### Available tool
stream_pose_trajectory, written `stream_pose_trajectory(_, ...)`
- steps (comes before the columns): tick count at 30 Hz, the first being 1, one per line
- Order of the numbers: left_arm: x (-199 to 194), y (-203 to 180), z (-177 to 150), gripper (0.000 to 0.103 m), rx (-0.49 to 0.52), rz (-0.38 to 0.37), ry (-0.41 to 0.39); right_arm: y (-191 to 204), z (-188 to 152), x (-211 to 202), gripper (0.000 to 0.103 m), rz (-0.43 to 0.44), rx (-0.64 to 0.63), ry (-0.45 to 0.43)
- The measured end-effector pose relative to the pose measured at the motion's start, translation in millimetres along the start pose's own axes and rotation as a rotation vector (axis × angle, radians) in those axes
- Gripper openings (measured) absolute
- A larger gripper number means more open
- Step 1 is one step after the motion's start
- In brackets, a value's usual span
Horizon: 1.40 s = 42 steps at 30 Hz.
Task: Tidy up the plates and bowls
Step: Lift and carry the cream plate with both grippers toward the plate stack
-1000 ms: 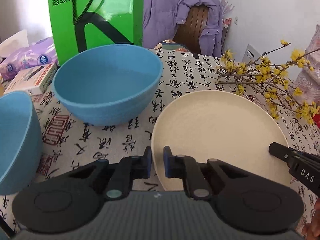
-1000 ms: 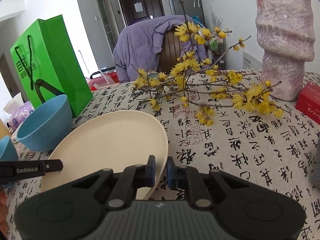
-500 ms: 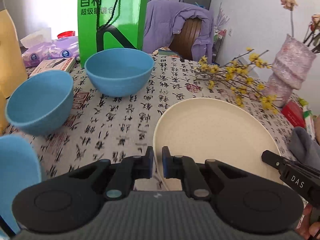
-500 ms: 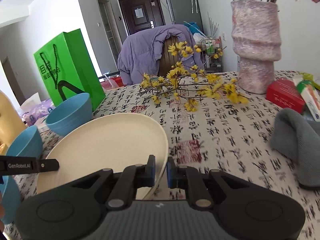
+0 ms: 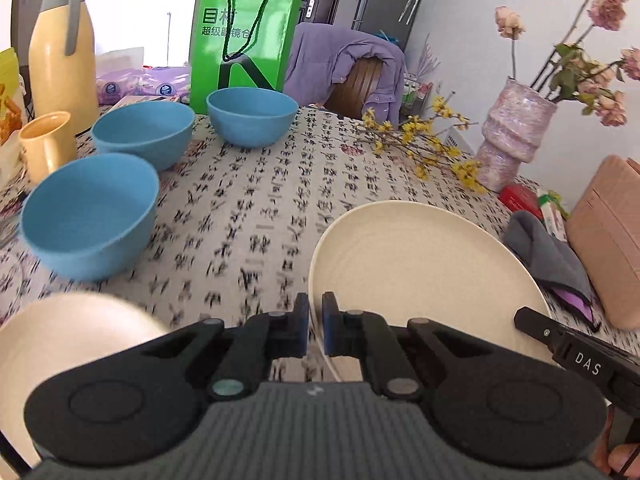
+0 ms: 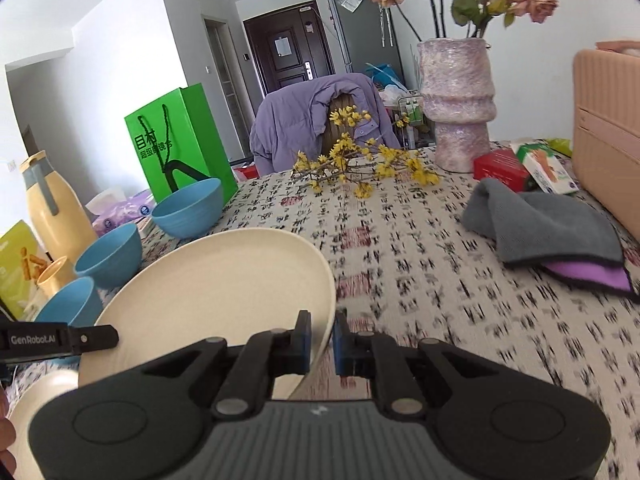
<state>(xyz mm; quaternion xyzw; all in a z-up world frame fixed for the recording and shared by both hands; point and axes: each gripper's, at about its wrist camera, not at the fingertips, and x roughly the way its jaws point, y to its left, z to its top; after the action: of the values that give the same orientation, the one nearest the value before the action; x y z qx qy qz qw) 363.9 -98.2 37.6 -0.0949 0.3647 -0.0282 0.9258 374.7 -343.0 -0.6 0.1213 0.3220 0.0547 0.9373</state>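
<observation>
Fingers first: both grippers are pinched onto the rim of the same round cream plastic plate (image 5: 424, 272), one on each side. The left gripper (image 5: 315, 324) has its blue pads clamped on the plate's near-left edge, and the right gripper (image 6: 320, 334) is clamped on the opposite edge. The plate looks lifted off the black-and-white calligraphy-print tablecloth (image 5: 256, 200) and tilted a bit, though I can't tell exactly how clear of the cloth it is.

Second cream plate (image 5: 60, 344) sits down at the lower left, so my guess is that's the stacking spot. Three matte blue bowls (image 5: 88, 216) are off to the left near a pale yellow thermos jug (image 5: 60, 52), well apart from the plates.

If I were doing this step: keep both pinches even so the rim doesn't twist out, level the plate before bringing it over the other one, centre it, lower until it nests, then open up. Watch the grey folded cloth (image 6: 540, 224) and the yellow flower branch (image 6: 360, 164) on the right side, easy to snag.
</observation>
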Motion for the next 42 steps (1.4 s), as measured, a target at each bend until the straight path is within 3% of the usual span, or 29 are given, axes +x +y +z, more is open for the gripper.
stream_pose_trajectory(11, -68.2, 5.0, -97.1, 0.006, -0.050, -0.056, -0.005, -0.1, -86.7, -101.9, 0.011, -0.046, -0.060, -0.059)
stream_pose_trajectory(15, -83.6, 9.9, -119.6, 0.006, -0.042, -0.059, -0.010, -3.1, -116.6, -124.6, 0.011, -0.055, -0.016, -0.050)
stream_pose_trajectory(30, -98.8, 28.9, -116.2, 0.006, -0.045, -0.048, -0.057, 21.5, -124.3, -134.7, 0.011, -0.048, -0.050, -0.081)
stream_pose_trajectory(42, -112.7, 103.7, -96.0, 0.007, -0.074, 0.034, -0.114, 89.8, -113.7, -98.5, 0.011, 0.055, -0.084, -0.079)
